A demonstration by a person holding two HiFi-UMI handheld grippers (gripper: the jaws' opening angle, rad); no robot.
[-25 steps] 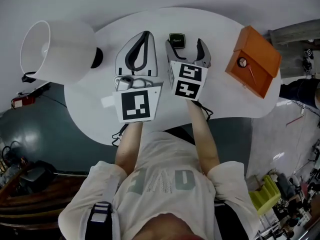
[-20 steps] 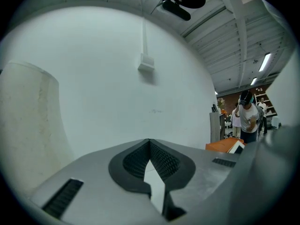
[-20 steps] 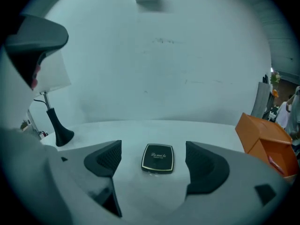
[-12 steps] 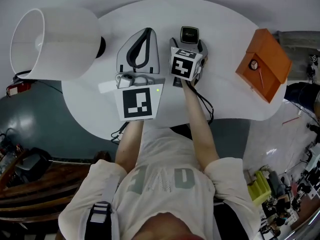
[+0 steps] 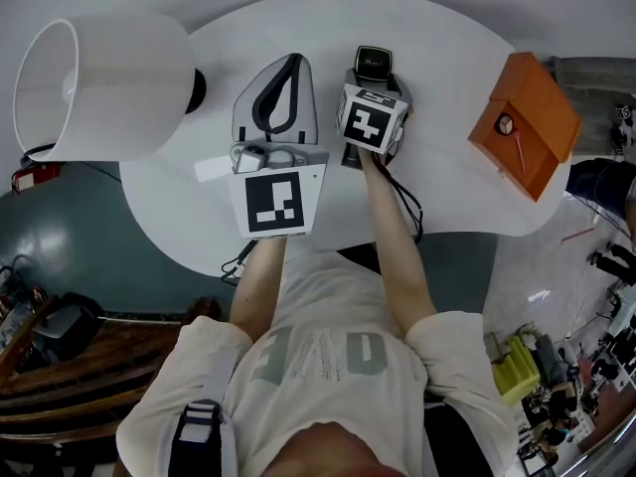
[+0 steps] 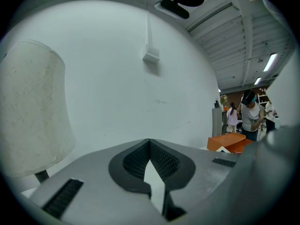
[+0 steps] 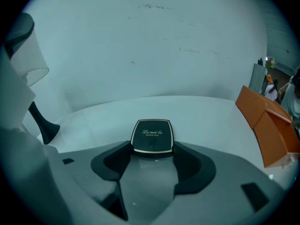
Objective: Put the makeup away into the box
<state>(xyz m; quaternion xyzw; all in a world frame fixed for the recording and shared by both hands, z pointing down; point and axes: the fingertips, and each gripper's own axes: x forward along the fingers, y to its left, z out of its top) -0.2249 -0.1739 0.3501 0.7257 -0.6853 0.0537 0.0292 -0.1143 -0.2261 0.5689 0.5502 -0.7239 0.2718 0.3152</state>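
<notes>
White oval table, plain wall behind. A white-shaded lamp stands at the left end and an orange box at the right.

Black powder compact lies flat at far centre, well apart from the box.

Right gripper is pitched down over it. Its jaws have just been closing, with the compact's near end between the tips. Pads look to be against the two near corners only, and most of the case sticks out beyond them.

Left gripper sits just left of the right one, roughly level. Its jaws are pressed together with nothing in them.

Risks as I read them:
- Shallow bite. With the hold on the near corners only, the glossy case could pivot or squirt out far-side on lift.
- The case is thin and lies flat on the table, so the tips ride close to the tabletop. If they catch the surface, the pads could skid over the top edge and push the compact further away.
- The carry to the box is long, so a weak pinch could drop the compact mid-way. A hinged case could pop open on landing.
- The box lid looks down from here. If it stays down, the compact arrives with nowhere to go. The left gripper is free for the lid but starts on the wrong side of the right one.
- The lamp is close on the left, so a wide left swing could clip the shade.
</notes>
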